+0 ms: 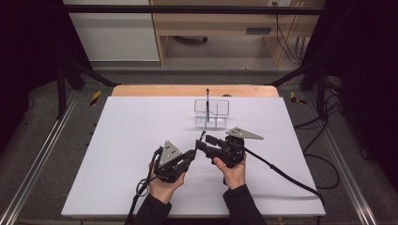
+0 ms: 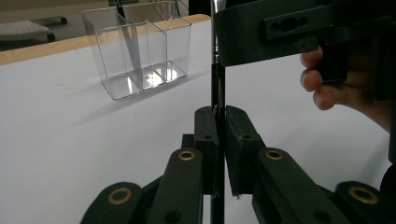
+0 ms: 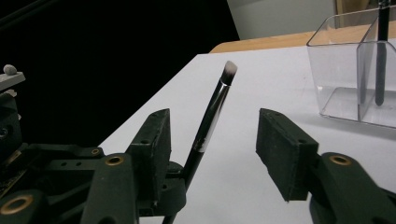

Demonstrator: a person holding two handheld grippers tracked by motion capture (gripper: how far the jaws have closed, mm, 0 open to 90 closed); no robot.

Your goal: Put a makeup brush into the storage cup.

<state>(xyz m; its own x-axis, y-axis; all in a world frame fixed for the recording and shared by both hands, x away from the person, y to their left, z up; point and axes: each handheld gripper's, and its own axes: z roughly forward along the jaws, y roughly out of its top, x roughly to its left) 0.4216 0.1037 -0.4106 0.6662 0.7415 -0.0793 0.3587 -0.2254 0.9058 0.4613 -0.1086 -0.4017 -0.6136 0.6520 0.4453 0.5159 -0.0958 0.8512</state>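
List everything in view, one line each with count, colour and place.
Brush: one, black handle with silver ferrule and pale tip, clamped upright in the left gripper, standing between the right gripper's jaws.
Second brush: one, dark, standing in the organizer.
Organizer: one, clear plastic with compartments, far middle of the table.
Table: one, white top with a wooden far edge.
Floor cables: several, black, right of the table.
Left gripper: one, black, shut on the brush handle.
Right gripper: one, black, jaws apart on either side of the brush, pads not touching it.
Hands: two, in dark sleeves, at the near edge.
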